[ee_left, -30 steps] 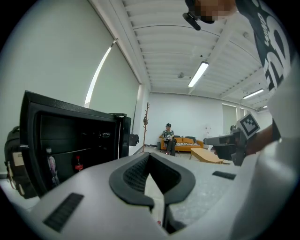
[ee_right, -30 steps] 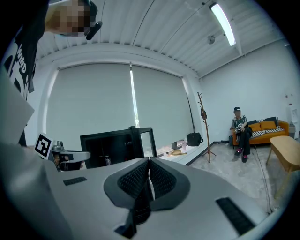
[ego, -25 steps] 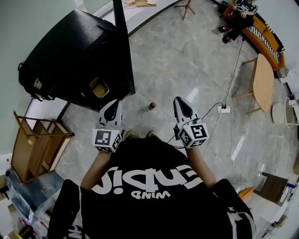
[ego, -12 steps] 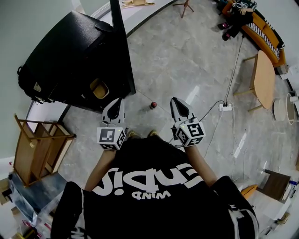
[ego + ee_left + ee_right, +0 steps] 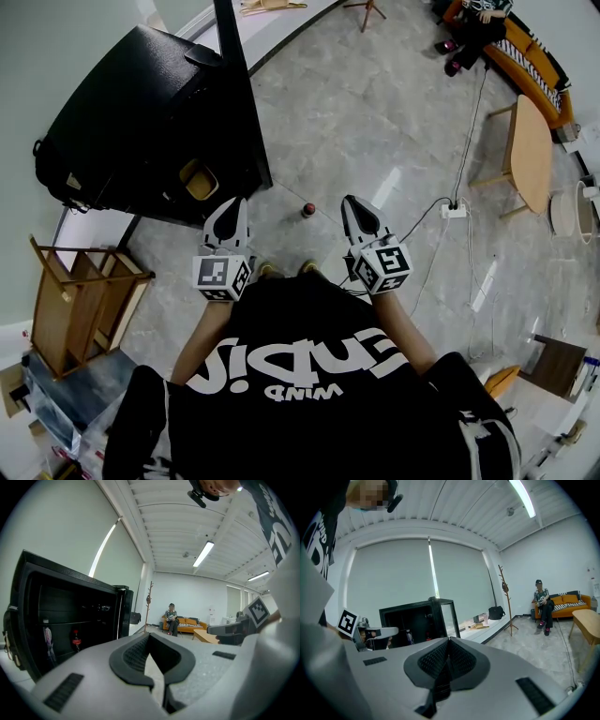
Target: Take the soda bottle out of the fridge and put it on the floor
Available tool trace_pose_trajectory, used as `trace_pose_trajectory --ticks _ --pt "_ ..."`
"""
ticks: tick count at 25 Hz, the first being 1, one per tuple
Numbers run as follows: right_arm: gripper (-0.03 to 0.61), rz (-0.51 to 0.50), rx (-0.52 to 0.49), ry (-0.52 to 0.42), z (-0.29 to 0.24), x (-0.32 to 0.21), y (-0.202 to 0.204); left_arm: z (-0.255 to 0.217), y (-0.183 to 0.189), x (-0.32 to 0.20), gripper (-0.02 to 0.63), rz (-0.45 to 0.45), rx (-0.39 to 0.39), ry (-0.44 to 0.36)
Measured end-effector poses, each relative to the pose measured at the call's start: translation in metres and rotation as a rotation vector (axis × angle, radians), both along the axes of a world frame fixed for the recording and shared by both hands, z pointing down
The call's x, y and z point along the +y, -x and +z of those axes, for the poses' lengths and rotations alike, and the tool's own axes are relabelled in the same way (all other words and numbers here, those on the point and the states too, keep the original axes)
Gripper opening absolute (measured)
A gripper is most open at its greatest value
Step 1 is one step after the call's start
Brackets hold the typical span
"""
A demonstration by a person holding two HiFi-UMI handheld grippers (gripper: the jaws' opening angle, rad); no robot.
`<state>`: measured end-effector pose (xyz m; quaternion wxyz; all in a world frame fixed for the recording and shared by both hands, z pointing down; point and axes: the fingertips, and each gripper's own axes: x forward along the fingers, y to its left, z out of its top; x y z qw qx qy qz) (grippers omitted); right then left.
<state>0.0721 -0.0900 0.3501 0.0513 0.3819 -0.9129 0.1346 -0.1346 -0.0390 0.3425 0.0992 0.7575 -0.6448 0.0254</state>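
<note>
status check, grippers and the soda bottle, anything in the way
Left gripper and right gripper shut, empty. Soda bottle upright inside fridge, door open. Small red-topped thing on floor ahead, right of the fridge.

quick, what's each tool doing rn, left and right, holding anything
left tool: closed, holding nothing.
right tool: closed, holding nothing.

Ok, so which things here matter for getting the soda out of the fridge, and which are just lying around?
For the job: the open fridge, the soda bottle on a shelf inside it, the floor, the left gripper and the right gripper, both shut and empty.

Lying about: wooden rack, power strip, table, sofa, coat stand.
</note>
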Motion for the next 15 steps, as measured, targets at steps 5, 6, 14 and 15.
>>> trace_pose_trajectory --ticks 5,6,14,15 --pt "0.025 0.001 0.001 0.000 0.0001 -0.0007 -0.0014 0.0006 -0.0020 -0.0020 0.008 -0.001 0.000 0.002" --pt "0.025 0.002 0.001 -0.001 0.0000 -0.0011 -0.0018 0.0008 -0.0020 -0.0024 0.008 -0.001 0.001 0.002" --pt "0.025 0.011 0.002 -0.002 0.0015 -0.0059 -0.0064 0.0025 -0.0032 -0.0060 0.008 -0.003 0.001 0.003" --pt "0.025 0.012 0.002 -0.002 0.0016 -0.0062 -0.0071 0.0030 -0.0032 -0.0063 0.008 -0.005 0.002 0.004"
